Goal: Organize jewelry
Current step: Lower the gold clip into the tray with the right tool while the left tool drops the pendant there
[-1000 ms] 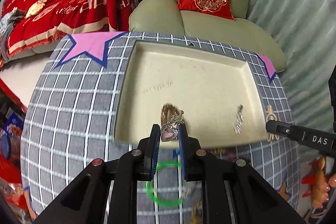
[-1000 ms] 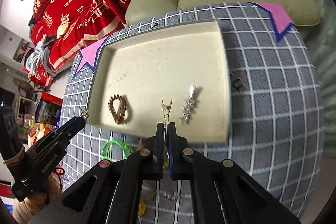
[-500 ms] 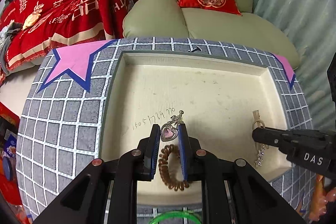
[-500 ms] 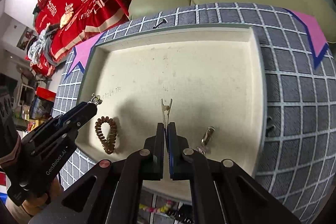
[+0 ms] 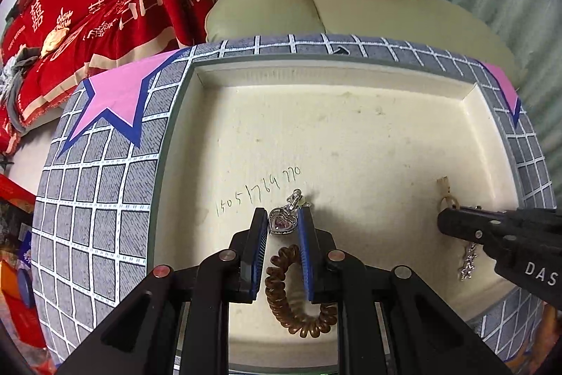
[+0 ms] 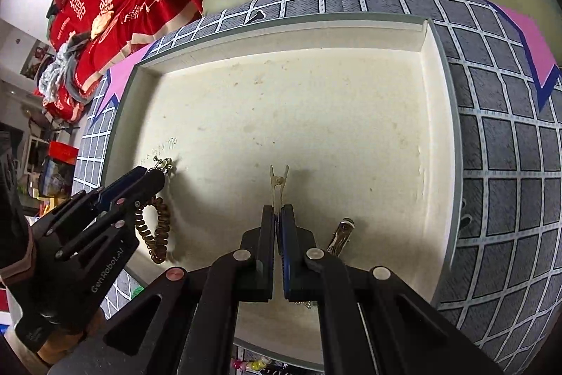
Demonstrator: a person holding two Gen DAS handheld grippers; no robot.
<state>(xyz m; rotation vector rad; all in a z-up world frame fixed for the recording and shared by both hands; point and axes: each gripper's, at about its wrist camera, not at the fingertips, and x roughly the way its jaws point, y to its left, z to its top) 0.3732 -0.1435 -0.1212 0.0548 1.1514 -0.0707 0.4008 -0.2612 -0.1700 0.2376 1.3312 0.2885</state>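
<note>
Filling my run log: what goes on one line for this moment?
left: shut on pendant | right: shut on clip | both over tray | hair tie in tray

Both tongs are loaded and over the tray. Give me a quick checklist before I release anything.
1. Left tongs grip on the heart pendant: ok, pinched between both pads.
2. Right tongs grip on the small clip: ok, shut on its tail, clip sticking forward.
3. Both loads inside the tray walls: ok, cream floor shows beneath each.
4. Drop spot under the pendant: not ok, the brown coil hair tie lies right below the left tongs.
5. Drop spot under the clip: ok, bare floor ahead; the rhinestone hairpin lies to its right.
6. Height above the floor: cannot tell.
</note>
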